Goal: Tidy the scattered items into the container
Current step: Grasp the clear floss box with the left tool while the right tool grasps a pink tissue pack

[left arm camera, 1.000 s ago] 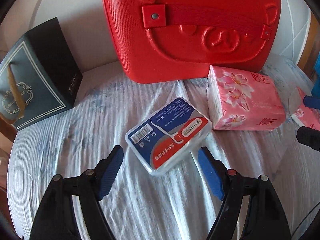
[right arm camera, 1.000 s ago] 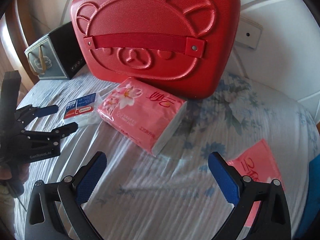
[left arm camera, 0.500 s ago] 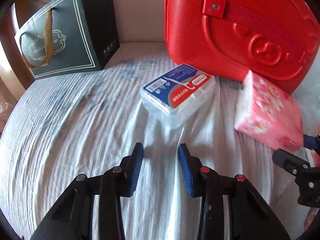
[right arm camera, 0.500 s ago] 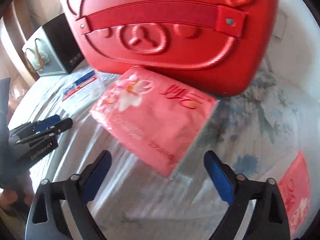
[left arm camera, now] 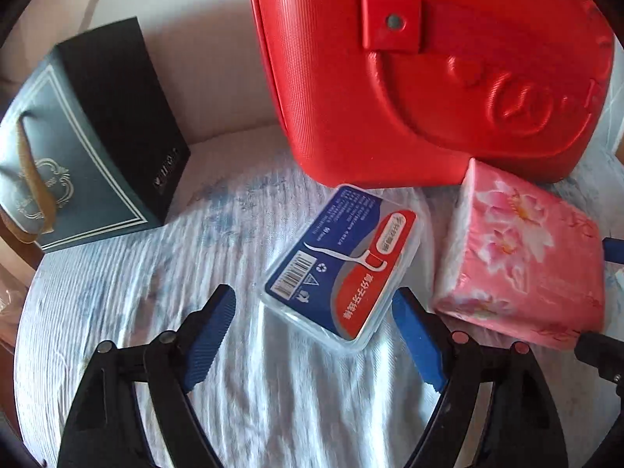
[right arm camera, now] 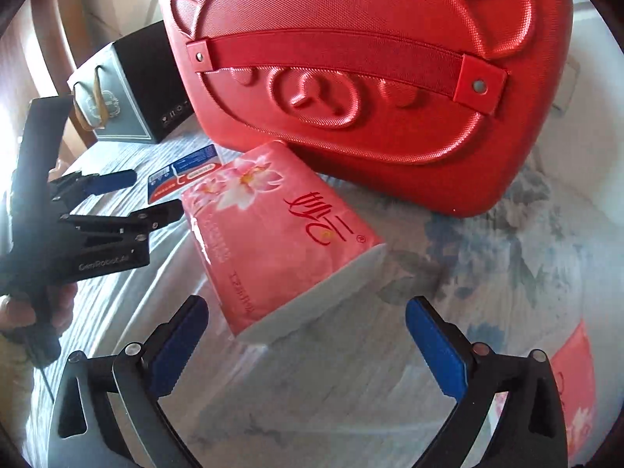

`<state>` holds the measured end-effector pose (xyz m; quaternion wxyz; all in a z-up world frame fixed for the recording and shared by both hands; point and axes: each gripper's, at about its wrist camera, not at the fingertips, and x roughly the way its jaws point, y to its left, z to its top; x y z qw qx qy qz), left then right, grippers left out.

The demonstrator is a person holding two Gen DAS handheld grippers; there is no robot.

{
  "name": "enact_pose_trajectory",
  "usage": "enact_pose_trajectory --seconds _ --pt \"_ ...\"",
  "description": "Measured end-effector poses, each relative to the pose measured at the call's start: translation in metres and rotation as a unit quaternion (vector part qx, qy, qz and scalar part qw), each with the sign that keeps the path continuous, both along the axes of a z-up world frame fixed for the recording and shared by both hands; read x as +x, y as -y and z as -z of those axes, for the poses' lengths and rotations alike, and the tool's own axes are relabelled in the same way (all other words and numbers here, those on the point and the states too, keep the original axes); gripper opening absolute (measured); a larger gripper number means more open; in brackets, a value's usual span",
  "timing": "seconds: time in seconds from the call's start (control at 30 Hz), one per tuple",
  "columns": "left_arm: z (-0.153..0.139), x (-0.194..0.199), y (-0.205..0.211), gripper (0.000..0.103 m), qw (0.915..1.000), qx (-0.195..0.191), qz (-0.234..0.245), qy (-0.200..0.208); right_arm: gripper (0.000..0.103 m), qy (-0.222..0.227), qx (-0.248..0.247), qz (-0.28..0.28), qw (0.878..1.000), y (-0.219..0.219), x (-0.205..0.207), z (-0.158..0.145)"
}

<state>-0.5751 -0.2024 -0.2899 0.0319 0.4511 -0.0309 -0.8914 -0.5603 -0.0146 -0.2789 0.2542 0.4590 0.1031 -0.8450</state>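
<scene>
A clear floss-pick box (left arm camera: 343, 261) with a blue and red label lies on the bedsheet, just ahead of my open left gripper (left arm camera: 314, 312), between its fingertips. A pink tissue pack (right arm camera: 273, 234) lies right of it, also in the left wrist view (left arm camera: 522, 257). My right gripper (right arm camera: 306, 321) is open, its tips just short of the pack's near end. The closed red bear-face case (right arm camera: 366, 74) stands behind both items. The left gripper (right arm camera: 136, 195) shows in the right wrist view beside the floss box (right arm camera: 183, 175).
A dark gift bag (left arm camera: 89, 144) with gold handles stands at the back left, also in the right wrist view (right arm camera: 128, 93). A small flat pink packet (right arm camera: 577, 382) lies at the right. The round sheet-covered surface (left arm camera: 273, 390) drops off at its edges.
My left gripper opened wide again and closed in on the floss box. My right gripper moved nearer the tissue pack, jaws still open.
</scene>
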Motion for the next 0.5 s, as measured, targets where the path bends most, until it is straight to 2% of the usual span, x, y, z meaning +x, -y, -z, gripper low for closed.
enact_pose_trajectory --seconds 0.1,0.23,0.37,0.43,0.47,0.5 --pt "0.0 -0.004 -0.001 0.07 0.9996 0.028 0.003 -0.006 0.103 -0.006 0.001 -0.015 1.0 0.003 -0.004 0.007" --pt "-0.002 0.011 -0.01 0.069 0.9996 0.02 -0.015 0.008 0.103 -0.025 0.006 -0.028 0.999 0.015 -0.012 0.011" --pt "-0.005 0.04 -0.014 0.069 0.9974 0.024 -0.061 0.03 0.103 -0.022 -0.003 -0.034 0.999 0.02 -0.017 0.015" --pt "-0.005 0.056 -0.015 0.069 0.9951 0.033 -0.086 0.035 0.097 -0.005 -0.008 -0.031 0.999 0.019 -0.014 0.017" --pt "-0.006 0.063 -0.016 0.069 0.994 0.034 -0.098 0.036 0.088 0.005 -0.009 -0.029 1.0 0.018 -0.01 0.018" --pt "-0.006 0.07 -0.018 0.069 0.9929 0.034 -0.108 0.037 0.083 0.015 -0.011 -0.03 0.999 0.017 -0.006 0.019"
